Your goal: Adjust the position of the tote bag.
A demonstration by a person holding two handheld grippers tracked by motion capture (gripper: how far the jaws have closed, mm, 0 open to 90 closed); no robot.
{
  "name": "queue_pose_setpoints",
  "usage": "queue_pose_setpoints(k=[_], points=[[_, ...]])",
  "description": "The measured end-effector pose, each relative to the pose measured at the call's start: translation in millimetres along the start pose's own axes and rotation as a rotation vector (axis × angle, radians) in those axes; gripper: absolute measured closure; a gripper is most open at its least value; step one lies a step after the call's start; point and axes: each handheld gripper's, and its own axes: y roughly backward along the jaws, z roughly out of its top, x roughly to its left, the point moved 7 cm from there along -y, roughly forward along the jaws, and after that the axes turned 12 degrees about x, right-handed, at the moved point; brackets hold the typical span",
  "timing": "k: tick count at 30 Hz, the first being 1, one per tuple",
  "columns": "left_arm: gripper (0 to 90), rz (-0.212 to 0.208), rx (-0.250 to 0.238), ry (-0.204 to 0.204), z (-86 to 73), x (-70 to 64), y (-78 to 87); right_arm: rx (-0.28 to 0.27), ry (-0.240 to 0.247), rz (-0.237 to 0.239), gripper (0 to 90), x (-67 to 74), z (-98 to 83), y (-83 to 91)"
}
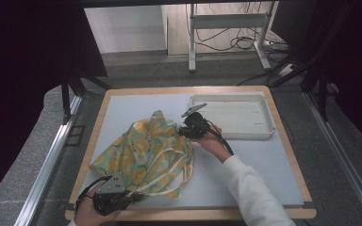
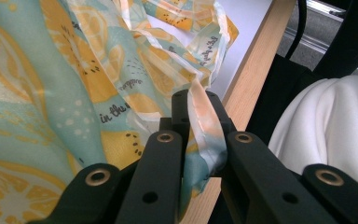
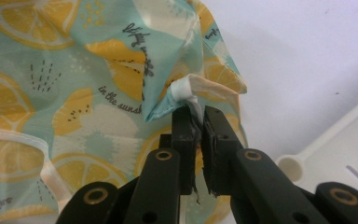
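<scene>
Pinching lemon-print cloth (image 1: pixel 143 150) | left claw (image 2: pixel 199 122) | right claw (image 3: pixel 196 122)

the cloth bag (image 1: pixel 143 150) at lower left of the high view is pale teal with yellow lemon slices, dark script lettering and cream trim. the tray (image 1: pixel 264 129) at upper right is white, on a pale grey mat (image 1: pixel 264 174) edged by light wood.

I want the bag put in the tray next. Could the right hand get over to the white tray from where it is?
Probably yes. The right tongs, pinching the bag at its upper corner, sit just beside the tray, with only bare mat between. The left tongs grip the bag's strap, which might hold it back.
</scene>
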Motion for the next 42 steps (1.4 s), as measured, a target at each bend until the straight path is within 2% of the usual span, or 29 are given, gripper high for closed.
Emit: queue_pose_setpoints(k=[7,12,13,17,21,24,26,27,34,38,42], points=[[86.8,0.003,-0.003,0.000,-0.7,-0.7,1.8,-0.012,0.001,0.015,88.5,3.0,-4.8,8.4],[86.9,0.003,-0.010,0.020,-4.7,2.5,4.6,-0.011,0.034,0.026,89.0,18.0,-16.4,14.5],[86.9,0.003,-0.013,0.023,-5.3,3.8,5.5,-0.004,0.053,0.033,89.0,26.8,-23.3,16.6],[86.9,0.002,-0.014,0.023,-4.6,3.7,5.5,0.003,0.076,0.030,89.0,37.6,-32.4,20.3],[86.9,0.004,-0.013,0.024,-4.6,3.4,5.6,0.004,0.092,0.015,89.2,42.6,-38.5,21.6],[87.0,0.006,-0.016,0.025,-4.7,4.0,6.5,-0.011,0.090,-0.007,89.3,41.1,-40.7,22.6],[87.1,0.008,-0.019,0.027,-4.5,4.7,7.3,-0.024,0.076,-0.005,89.4,37.7,-42.3,24.7],[87.1,0.008,-0.020,0.028,-4.5,5.1,7.5,-0.035,0.062,-0.015,89.5,32.2,-43.3,28.8],[87.2,0.018,-0.018,0.035,-5.4,7.7,7.9,-0.072,0.027,-0.036,89.5,20.0,-45.8,43.7],[87.2,0.033,-0.020,0.044,-6.7,11.3,8.9,-0.106,0.000,-0.029,89.6,14.4,-51.5,58.2],[87.3,0.044,-0.022,0.061,-9.7,16.2,10.6,-0.121,-0.012,-0.006,89.6,16.8,-59.5,65.4]])
